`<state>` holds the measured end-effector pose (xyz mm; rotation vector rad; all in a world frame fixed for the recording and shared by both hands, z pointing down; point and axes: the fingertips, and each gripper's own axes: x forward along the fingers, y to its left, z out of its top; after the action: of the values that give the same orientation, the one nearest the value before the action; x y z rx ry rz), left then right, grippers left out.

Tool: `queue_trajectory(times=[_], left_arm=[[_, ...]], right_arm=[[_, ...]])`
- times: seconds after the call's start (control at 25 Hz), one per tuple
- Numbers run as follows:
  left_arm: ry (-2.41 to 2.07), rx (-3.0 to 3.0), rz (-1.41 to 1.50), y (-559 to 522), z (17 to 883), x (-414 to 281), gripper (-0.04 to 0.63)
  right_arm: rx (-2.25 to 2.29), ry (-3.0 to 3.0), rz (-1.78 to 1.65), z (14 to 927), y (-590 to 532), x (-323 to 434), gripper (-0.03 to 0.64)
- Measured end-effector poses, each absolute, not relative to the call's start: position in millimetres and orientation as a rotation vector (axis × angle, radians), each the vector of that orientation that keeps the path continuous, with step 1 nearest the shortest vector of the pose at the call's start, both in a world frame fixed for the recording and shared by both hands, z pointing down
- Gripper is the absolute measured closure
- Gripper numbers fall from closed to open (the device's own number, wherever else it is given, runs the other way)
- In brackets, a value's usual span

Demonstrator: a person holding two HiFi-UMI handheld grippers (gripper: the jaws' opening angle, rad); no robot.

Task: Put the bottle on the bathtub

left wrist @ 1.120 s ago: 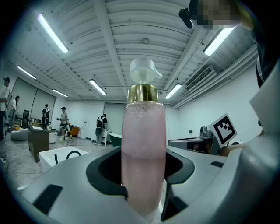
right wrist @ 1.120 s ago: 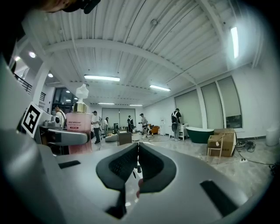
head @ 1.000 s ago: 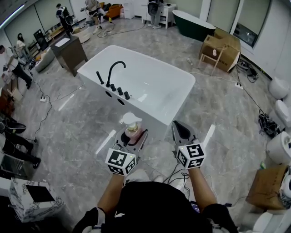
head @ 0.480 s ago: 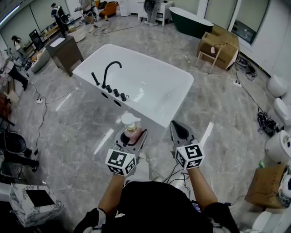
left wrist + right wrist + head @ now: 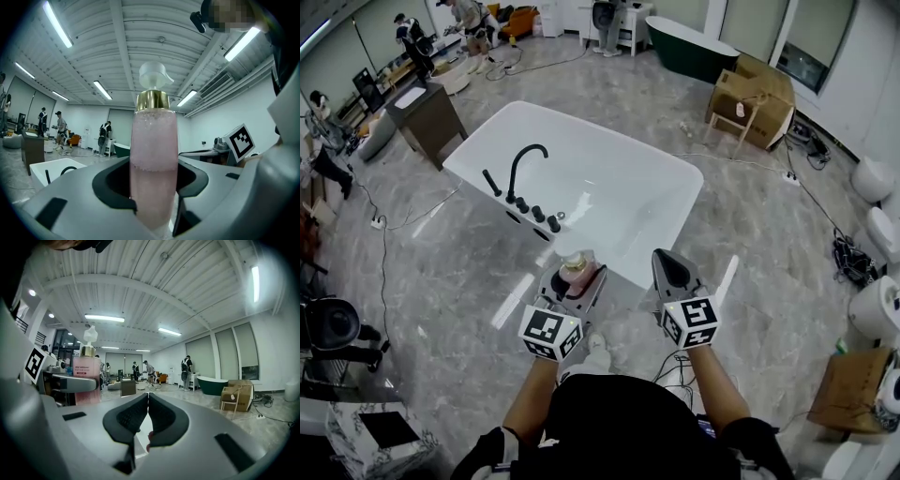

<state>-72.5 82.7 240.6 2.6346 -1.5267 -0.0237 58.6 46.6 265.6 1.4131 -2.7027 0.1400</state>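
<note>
My left gripper (image 5: 574, 278) is shut on a clear pump bottle (image 5: 573, 267) of pink liquid with a gold collar and white pump head; it stands upright between the jaws (image 5: 153, 187). In the right gripper view the same bottle (image 5: 86, 380) shows at the left. My right gripper (image 5: 672, 270) is shut with nothing in it, its dark pads meeting at the tips (image 5: 147, 405). The white bathtub (image 5: 670, 187) with a black arched faucet (image 5: 523, 164) and several black knobs on its near left rim lies just beyond both grippers.
A dark wooden cabinet (image 5: 422, 117) stands left of the tub. Cardboard boxes (image 5: 757, 98) and a dark green tub (image 5: 694, 47) are at the back right, white toilets (image 5: 874, 178) along the right wall. Cables trail across the marble floor; people stand at the far left and back.
Both grippers have moved forward together, with the bottle held. The bathtub now lies closer, its near end right in front of the jaws.
</note>
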Motion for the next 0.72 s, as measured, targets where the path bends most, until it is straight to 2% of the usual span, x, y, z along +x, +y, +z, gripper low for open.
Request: queue_trajectory(times=[0.72], left_arm=[[-1.388,2.676,-0.015,-49.7,246.9,-121.3,0.364]], right_arm=[[1.537,-2.601,0.168,276.8,-72.2,10.1,0.594]])
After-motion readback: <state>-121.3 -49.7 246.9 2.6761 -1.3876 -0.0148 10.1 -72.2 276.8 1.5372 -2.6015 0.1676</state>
